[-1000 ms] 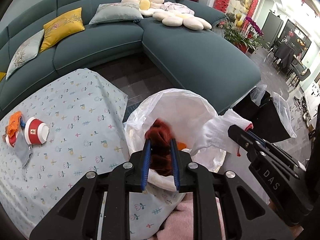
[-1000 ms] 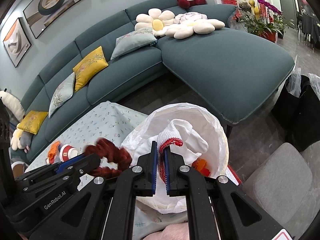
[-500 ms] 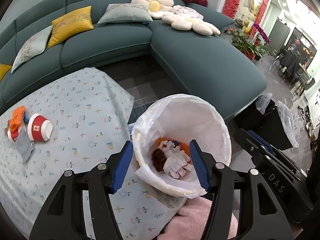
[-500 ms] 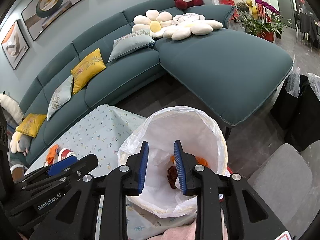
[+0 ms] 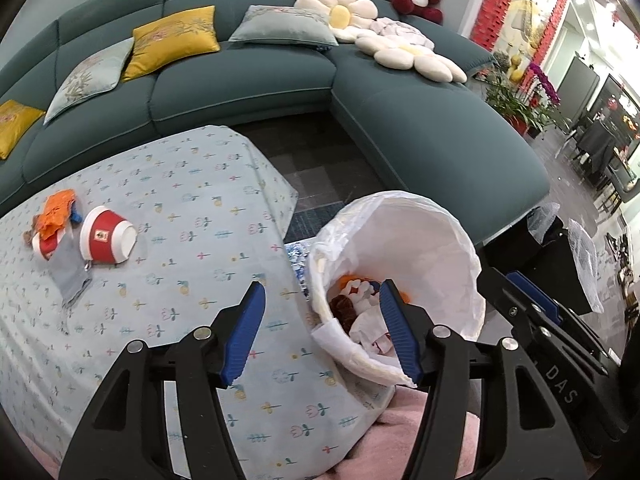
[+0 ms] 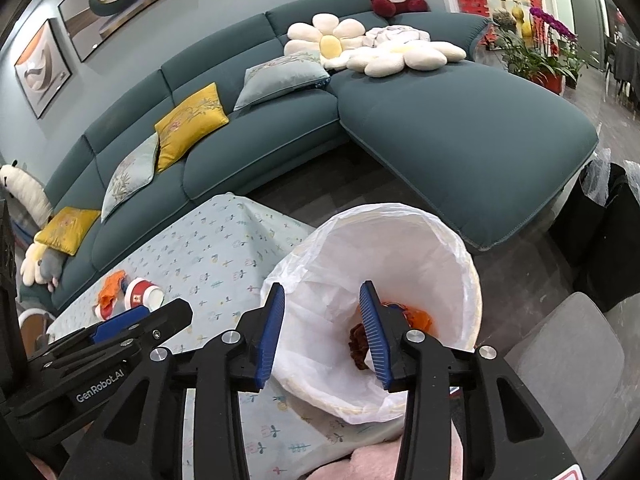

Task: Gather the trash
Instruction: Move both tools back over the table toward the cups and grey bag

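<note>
A bin with a white liner stands beside the table. Inside it lie a dark red fuzzy thing, a white glove and orange scraps. My left gripper is open and empty, straddling the bin's near rim and the table edge. My right gripper hangs over the bin's mouth, its jaws opening with nothing between them. Far left on the table lie a tipped red-and-white paper cup, an orange scrap and a grey piece.
A pale flowered cloth covers the table. A teal corner sofa with cushions curves behind the table and bin. A black bin with clear plastic stands to the right. A grey seat is at the lower right.
Both grippers went from shut to open: the left let go of the dark red thing, the right of the white glove. Both things now lie in the bin. The left gripper shifted towards the table.
</note>
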### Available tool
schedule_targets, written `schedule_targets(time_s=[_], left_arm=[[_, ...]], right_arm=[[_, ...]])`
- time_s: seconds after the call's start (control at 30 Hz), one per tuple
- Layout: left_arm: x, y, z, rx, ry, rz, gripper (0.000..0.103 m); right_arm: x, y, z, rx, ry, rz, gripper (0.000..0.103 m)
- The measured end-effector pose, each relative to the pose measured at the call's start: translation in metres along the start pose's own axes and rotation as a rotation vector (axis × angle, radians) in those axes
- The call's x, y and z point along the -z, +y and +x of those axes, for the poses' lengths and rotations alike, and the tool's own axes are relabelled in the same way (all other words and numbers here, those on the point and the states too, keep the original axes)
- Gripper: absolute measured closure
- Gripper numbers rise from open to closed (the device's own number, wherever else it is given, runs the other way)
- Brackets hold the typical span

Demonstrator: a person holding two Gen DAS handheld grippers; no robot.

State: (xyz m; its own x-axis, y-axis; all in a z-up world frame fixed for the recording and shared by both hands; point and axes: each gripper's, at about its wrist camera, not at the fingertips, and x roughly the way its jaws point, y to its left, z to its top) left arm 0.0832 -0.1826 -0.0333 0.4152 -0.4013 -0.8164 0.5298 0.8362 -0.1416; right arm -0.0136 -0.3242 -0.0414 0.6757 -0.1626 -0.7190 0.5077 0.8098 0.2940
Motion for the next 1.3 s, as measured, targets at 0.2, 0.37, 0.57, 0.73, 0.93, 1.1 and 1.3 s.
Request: schedule_targets(time_s=[0.2,0.37,0.57,0.73,0.93,1.1,1.3], left_arm=[[0.006,0.022,-0.007,-0.028,-0.006,-0.038,0.041],[0.012,0.047,-0.012,-0.047,-0.004,-0.085,0.04],[0.019,0.074,-0.019,-0.068,-0.01,-0.129,0.036],[0.028,0.102,-0.026,-0.092,-0.012,-0.182,0.034],[0.037,0.133,-0.031,-0.115,-0.007,-0.242,0.033],[0.044,0.161,-0.037,-0.137,-0.01,-0.285,0.033],[0.051,0.192,-0.041,-0.156,-0.011,-0.334,0.033]], right_arm=[[0.002,0.019,-0.002,-0.011,0.002,-0.032,0.06],[0.006,0.041,-0.003,-0.024,0.007,-0.07,0.056],[0.012,0.066,-0.003,-0.036,0.012,-0.112,0.05],[0.016,0.085,-0.002,-0.044,0.022,-0.142,0.046],[0.024,0.112,0.002,-0.055,0.038,-0.184,0.041],[0.032,0.137,0.007,-0.067,0.052,-0.219,0.037],[0.041,0.166,0.015,-0.074,0.073,-0.256,0.036]])
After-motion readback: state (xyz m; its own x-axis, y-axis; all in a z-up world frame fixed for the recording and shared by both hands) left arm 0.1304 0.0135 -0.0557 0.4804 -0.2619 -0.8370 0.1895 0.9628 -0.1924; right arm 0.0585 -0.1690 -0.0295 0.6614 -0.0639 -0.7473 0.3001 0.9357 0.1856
